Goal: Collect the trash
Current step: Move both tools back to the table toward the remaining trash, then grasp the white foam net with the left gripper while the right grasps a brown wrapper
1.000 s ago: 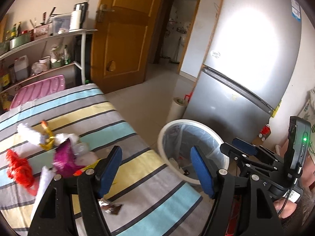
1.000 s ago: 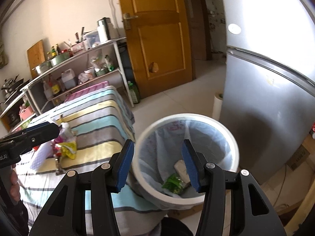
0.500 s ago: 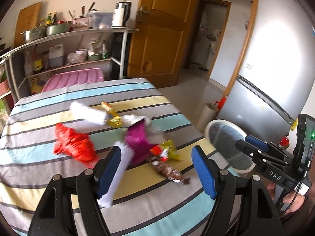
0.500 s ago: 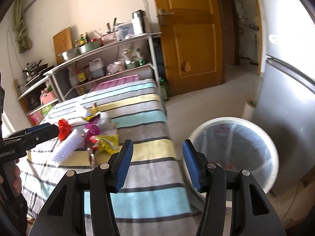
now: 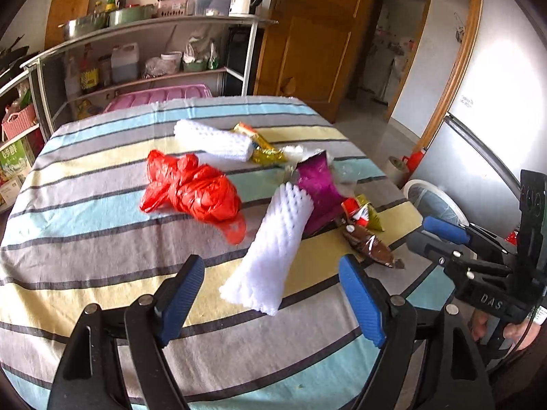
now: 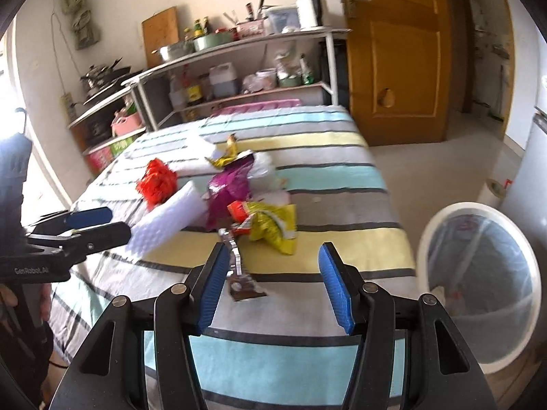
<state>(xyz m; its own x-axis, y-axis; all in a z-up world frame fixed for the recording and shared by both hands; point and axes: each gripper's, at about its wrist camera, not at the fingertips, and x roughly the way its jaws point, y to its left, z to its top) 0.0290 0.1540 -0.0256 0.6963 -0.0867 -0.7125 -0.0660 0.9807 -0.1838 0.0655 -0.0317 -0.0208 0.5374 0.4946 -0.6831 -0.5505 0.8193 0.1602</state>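
Note:
Litter lies on a striped tablecloth [image 5: 85, 212]: a red plastic bag [image 5: 195, 188], two white foam nets [image 5: 273, 249] [image 5: 213, 140], a purple foil bag [image 5: 318, 188], a yellow snack packet [image 6: 273, 225], a gold wrapper [image 5: 265, 148] and a brown wrapper [image 5: 371, 246]. My left gripper [image 5: 271, 299] hovers over the near foam net, its jaws opening, nothing pressed between them. My right gripper [image 6: 275, 287] hangs above the brown wrapper [image 6: 239, 273], jaws opening and empty. A white lined trash bin [image 6: 478, 273] stands on the floor right of the table.
Metal shelves [image 5: 154, 34] with pots, bottles and a kettle line the back wall. A pink tray [image 5: 160, 95] sits behind the table. A wooden door [image 6: 393, 51] and a silver fridge [image 5: 478, 143] are on the right. A hand [image 5: 519, 328] holds the right gripper.
Both grippers swung left from over the trash bin to above the litter on the table and dropped lower. Their jaws spread slightly wider.

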